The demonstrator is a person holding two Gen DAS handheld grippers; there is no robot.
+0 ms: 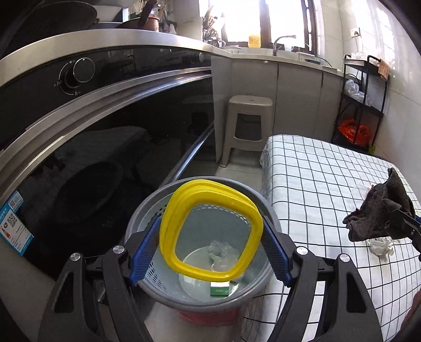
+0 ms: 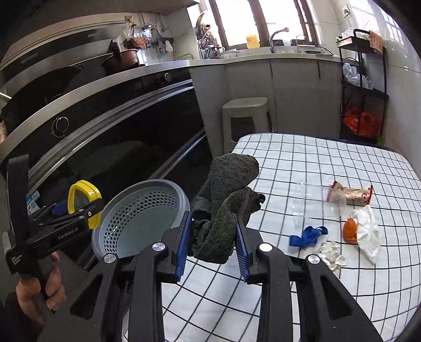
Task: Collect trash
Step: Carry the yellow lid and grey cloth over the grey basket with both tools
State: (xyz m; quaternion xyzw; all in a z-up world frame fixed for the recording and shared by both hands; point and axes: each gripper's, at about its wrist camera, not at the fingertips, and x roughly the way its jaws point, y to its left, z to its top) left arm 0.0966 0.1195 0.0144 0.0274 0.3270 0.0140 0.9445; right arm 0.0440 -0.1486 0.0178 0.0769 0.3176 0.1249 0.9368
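Yellow plastic ring [image 1: 210, 229] clamped in left claw [image 1: 210, 250]; fuzzy grey cloth [image 2: 223, 210] in right claw [image 2: 213, 242].

A grey plastic stool [image 2: 246, 118] stands between oven [image 2: 126, 136] and black shelf rack [image 2: 364, 86].

daylight glares through the blown-out window [image 1: 286, 18], fisheye bending edges, oven front [image 1: 105, 157] dim.
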